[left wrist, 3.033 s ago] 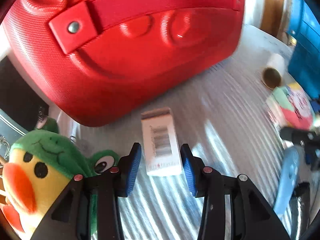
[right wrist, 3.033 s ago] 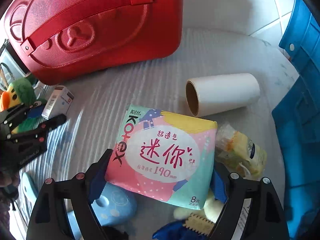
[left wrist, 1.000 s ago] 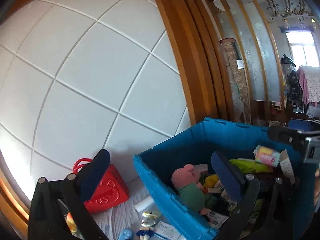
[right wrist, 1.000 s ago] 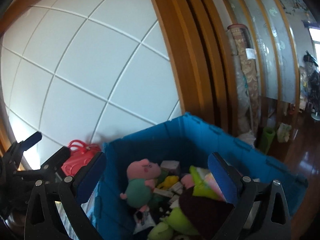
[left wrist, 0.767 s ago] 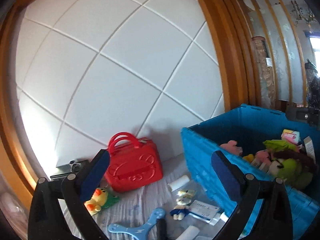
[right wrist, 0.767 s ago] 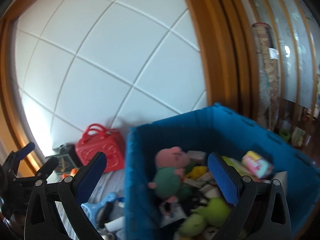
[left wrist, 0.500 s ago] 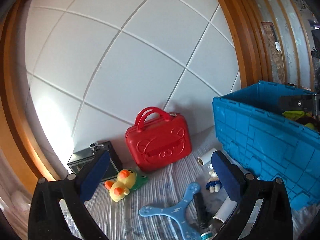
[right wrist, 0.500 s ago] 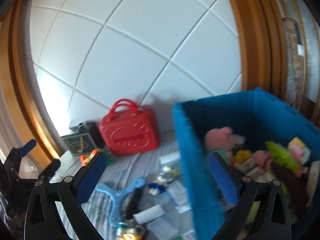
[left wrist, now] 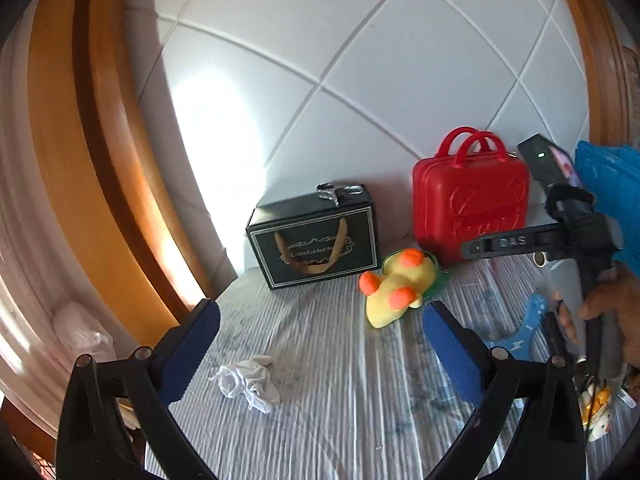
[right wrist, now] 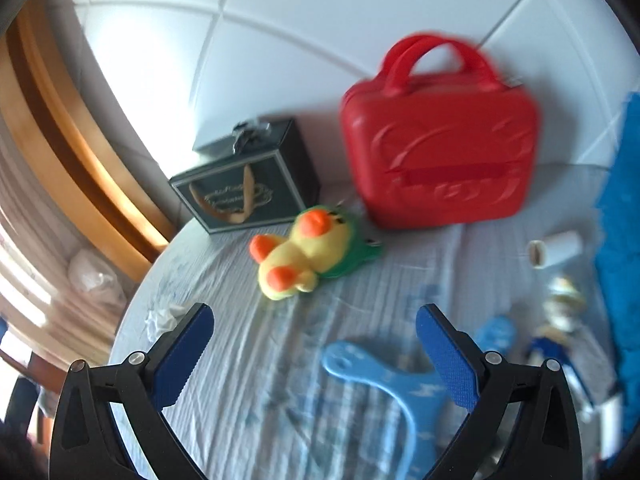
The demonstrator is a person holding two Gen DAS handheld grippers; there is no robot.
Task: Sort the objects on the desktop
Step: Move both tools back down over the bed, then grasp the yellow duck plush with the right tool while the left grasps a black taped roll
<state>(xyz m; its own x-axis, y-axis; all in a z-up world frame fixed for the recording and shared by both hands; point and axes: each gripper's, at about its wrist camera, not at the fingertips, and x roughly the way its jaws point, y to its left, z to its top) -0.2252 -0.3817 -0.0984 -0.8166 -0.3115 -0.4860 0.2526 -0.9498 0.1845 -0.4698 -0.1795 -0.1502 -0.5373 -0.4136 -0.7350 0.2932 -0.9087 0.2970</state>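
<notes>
My left gripper [left wrist: 322, 320] is open and empty above the striped tablecloth [left wrist: 340, 420]. Ahead of it lie a yellow duck plush [left wrist: 396, 288], a black gift box [left wrist: 316, 244] and a red carry case [left wrist: 472, 208]. A crumpled white cloth [left wrist: 250, 380] lies near its left finger. My right gripper [right wrist: 316, 328] is also open and empty, with the duck plush [right wrist: 304, 256] just beyond it. A light blue boomerang toy [right wrist: 380, 372] lies by its right finger. The red case [right wrist: 440, 160] and black box [right wrist: 248, 188] stand behind, blurred.
The blue crate [right wrist: 624, 240] stands at the right edge, with a paper roll [right wrist: 556, 254] and a small figure toy [right wrist: 560, 308] beside it. In the left wrist view a hand [left wrist: 612, 312] holds the other tool's black handle [left wrist: 588, 248]. A white tiled wall backs the table.
Both views have swung down and left, from over the blue crate to the table. Both grippers stay open and empty; the small box and pink pack they framed earlier are gone from between the fingers.
</notes>
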